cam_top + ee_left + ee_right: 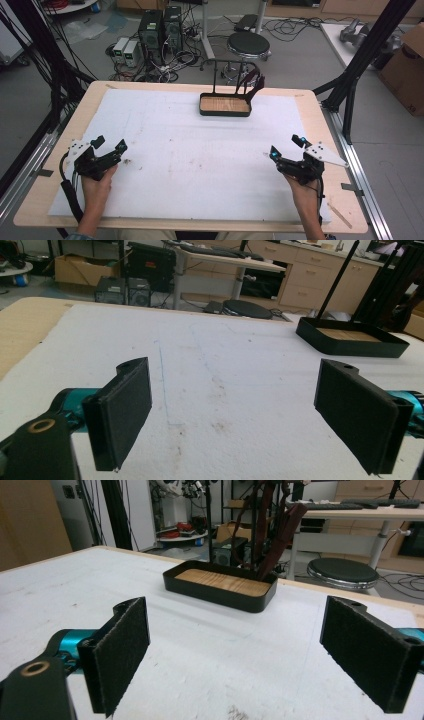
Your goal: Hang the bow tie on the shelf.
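Both grippers empty, jaws wide: left gripper (109, 148) rests near the table's left edge, right gripper (286, 146) near the right edge. The nearest thing, a black tray (225, 112) with a wood-grain floor and a thin black rack above it hung with dark reddish straps (251, 81), sits far centre, well apart from both. Likely risks: a reaching jaw snags a strap or tips the spindly rack; the shallow rounded rim slips from felt-like pads (125, 637). White table cover (190, 165) looks soft and stained.
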Tool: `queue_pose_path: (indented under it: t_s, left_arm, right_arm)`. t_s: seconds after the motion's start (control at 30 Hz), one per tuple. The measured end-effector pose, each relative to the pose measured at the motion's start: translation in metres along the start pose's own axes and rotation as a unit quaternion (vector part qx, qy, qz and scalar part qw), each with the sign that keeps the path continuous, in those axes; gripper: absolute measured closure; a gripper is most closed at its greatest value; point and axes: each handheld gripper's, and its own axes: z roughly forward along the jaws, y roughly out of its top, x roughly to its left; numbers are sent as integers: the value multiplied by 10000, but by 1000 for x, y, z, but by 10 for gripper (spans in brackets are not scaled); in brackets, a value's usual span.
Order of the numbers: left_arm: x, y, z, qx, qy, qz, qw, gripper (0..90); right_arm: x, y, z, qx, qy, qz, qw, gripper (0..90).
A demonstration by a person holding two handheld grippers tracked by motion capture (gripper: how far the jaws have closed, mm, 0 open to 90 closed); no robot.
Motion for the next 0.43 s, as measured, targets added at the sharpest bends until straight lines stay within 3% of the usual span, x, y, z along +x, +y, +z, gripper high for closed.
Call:
queue_pose_path:
  t_s: [0.43]
  left_arm:
    - [0,0,-1,21,25,0,10000,153]
  right_arm:
    - [6,-20,-1,78,27,115,9999,116]
